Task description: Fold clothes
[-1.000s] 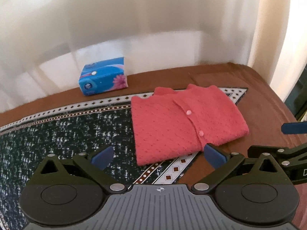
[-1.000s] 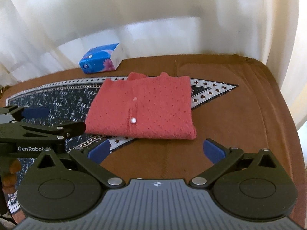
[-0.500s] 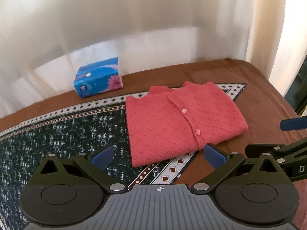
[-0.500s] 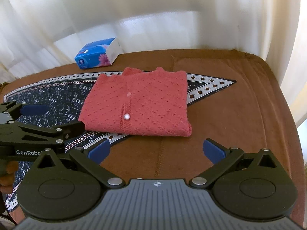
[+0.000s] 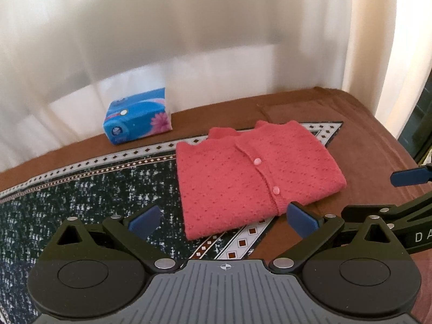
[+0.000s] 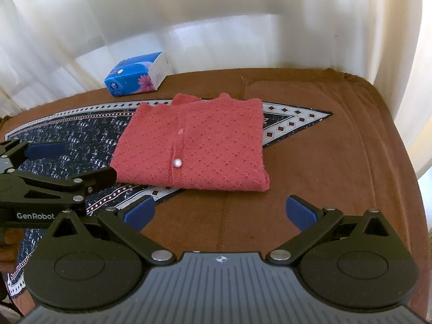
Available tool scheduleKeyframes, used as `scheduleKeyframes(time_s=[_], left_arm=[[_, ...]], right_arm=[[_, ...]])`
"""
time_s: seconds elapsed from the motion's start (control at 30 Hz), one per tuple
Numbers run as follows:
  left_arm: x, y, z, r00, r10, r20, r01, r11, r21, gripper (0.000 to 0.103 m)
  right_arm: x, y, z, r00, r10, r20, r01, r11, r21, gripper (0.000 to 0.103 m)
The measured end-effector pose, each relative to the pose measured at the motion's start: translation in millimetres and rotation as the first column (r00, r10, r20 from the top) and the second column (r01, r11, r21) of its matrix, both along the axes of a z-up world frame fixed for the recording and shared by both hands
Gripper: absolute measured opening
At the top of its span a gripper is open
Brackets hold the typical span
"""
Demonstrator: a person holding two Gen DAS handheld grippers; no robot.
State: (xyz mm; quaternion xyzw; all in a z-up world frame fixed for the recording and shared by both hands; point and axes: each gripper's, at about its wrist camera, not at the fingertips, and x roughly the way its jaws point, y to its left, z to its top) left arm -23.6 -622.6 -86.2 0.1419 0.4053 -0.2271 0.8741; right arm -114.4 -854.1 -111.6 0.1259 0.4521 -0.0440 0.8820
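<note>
A pink knitted cardigan [image 5: 253, 172] [image 6: 197, 145] lies folded into a neat rectangle on the patterned cloth, its button placket facing up. My left gripper [image 5: 224, 220] hangs open just short of the cardigan's near edge, with nothing between its blue pads. My right gripper [image 6: 220, 212] is open too, above the brown cover in front of the cardigan's near right corner. Each gripper shows in the other's view: the right one [image 5: 399, 189] at the right edge, the left one [image 6: 51, 162] at the left edge.
A blue tissue pack [image 5: 137, 120] [image 6: 135, 77] stands behind the cardigan by the white curtain [image 5: 189, 40]. The dark patterned cloth [image 5: 81, 189] lies on a brown cover [image 6: 337, 148], which drops off at the right edge. A hand [image 6: 8, 245] shows at lower left.
Both grippers have drawn back and up from the cardigan, which now sits a little farther off in both views. The cardigan itself has not moved.
</note>
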Motion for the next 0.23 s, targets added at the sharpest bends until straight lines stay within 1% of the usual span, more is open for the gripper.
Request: scheduleKeyframes(time_s=[0.23], left_arm=[[-1.3, -2.6, 0.3, 1.000, 0.004, 0.001, -0.004, 1.000, 0.015, 0.103]], right_arm=[[-0.8, 0.3, 0.5, 1.000, -0.001, 0.000, 0.001, 1.000, -0.005, 0.103]])
